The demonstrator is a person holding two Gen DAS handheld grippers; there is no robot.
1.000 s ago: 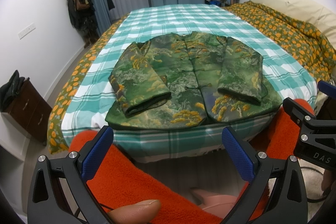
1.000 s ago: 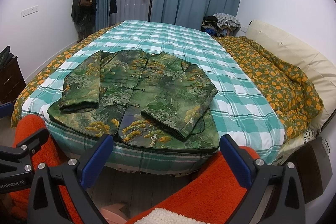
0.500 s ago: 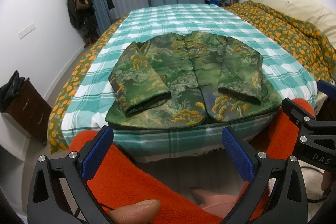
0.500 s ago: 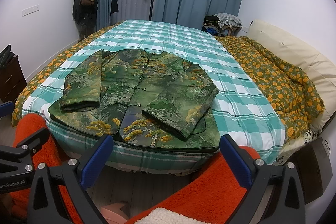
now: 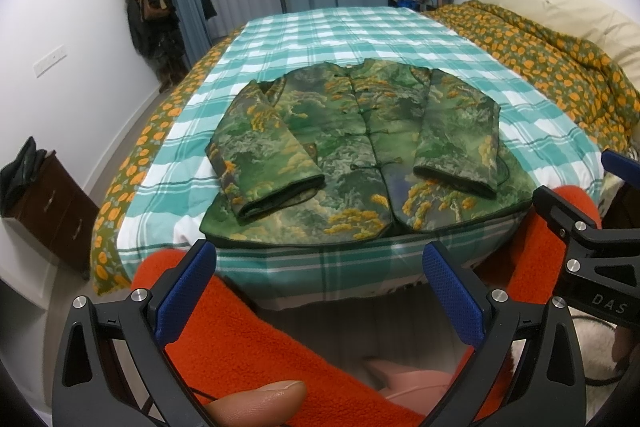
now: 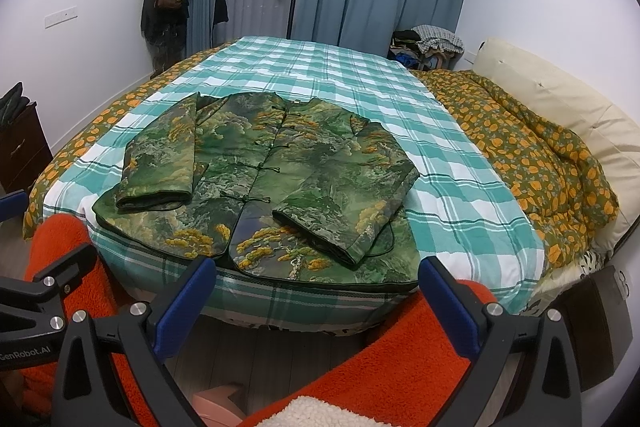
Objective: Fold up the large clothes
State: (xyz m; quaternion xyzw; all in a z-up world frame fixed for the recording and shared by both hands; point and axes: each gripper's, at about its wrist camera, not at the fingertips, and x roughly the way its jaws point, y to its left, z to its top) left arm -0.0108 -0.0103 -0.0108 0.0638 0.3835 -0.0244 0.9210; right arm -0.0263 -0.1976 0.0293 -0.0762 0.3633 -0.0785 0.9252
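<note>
Both claws wide open, empty, jacket (image 5: pixel 360 151) untouched

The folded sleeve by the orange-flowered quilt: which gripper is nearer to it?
Right. The right gripper hangs open just below that sleeve; the left gripper hangs further along the jacket's hem.

Both black two-finger grippers with blue pads, left (image 5: pixel 316 291) and right (image 6: pixel 316 293), hang wide apart and empty, above legs in orange fleece (image 5: pixel 256 343); a bare thumb (image 5: pixel 260 401) shows below.
</note>
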